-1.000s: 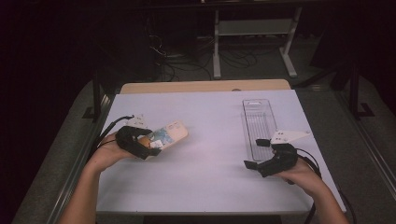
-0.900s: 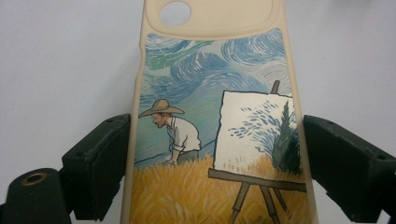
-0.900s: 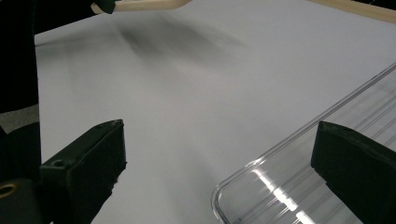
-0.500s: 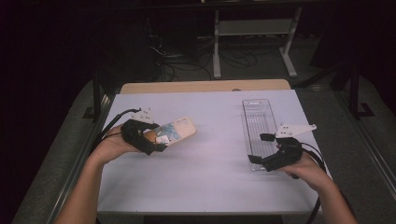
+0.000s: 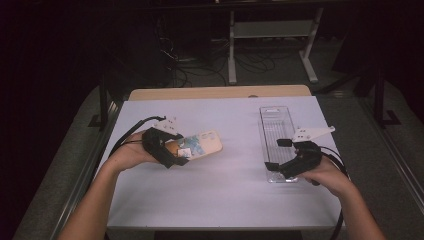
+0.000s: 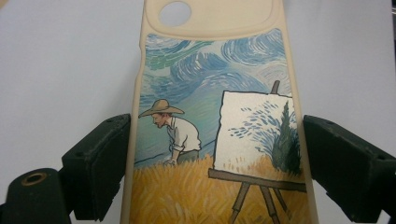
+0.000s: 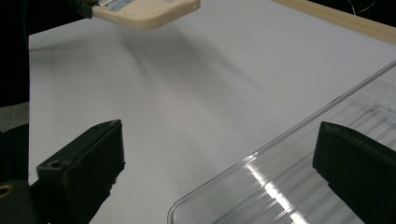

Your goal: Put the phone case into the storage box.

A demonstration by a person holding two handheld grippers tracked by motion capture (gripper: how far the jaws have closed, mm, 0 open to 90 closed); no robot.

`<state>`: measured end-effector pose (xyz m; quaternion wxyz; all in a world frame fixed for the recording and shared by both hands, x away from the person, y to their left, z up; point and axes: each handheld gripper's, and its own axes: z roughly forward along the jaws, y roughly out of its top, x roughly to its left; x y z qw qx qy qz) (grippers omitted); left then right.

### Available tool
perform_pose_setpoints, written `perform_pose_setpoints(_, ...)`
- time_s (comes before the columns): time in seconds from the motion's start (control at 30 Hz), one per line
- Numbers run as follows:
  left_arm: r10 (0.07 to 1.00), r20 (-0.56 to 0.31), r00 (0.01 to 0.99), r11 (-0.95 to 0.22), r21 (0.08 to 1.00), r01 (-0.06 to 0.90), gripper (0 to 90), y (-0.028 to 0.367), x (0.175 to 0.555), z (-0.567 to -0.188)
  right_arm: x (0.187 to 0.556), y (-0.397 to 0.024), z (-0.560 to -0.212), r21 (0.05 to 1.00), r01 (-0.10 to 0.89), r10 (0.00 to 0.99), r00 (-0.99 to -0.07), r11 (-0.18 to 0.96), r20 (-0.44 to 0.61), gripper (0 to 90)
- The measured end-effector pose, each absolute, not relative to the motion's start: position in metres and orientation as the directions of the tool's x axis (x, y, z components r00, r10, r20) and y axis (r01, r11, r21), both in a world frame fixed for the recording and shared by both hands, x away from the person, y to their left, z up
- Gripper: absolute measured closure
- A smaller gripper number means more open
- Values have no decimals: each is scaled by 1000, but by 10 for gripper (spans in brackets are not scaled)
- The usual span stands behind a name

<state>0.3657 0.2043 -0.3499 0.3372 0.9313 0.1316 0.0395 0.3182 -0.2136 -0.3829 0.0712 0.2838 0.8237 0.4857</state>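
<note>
A cream phone case (image 5: 204, 143) printed with a painter, an easel and a swirling sky is held a little above the white table (image 5: 225, 195). My left gripper (image 5: 175, 150) is shut on it. In the left gripper view the jaws press both long edges of the case (image 6: 210, 116), camera hole pointing away. My right gripper (image 5: 278, 154) stands open over the near end of a clear plastic tray (image 5: 276, 120). In the right gripper view, the tray's rounded corner (image 7: 299, 186) lies between the wide-apart jaws, and the case (image 7: 144, 9) hovers at the top left.
A wooden strip (image 5: 215, 92) runs along the table's far edge. Behind it are a dark floor, cables and a white stand's legs (image 5: 272, 45). Each gripper trails a black cable (image 5: 131, 134) over the table.
My left gripper has carried the phone case to the right, toward the table's middle. My right gripper has shifted slightly farther along the tray's near end, still open.
</note>
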Motion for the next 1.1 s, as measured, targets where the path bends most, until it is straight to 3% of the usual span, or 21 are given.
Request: perform_pose_setpoints(1.1,94,10,996,-796,601,69,112,173,372,-337,360,-183,-352,806,332,383,-913,489,144,11)
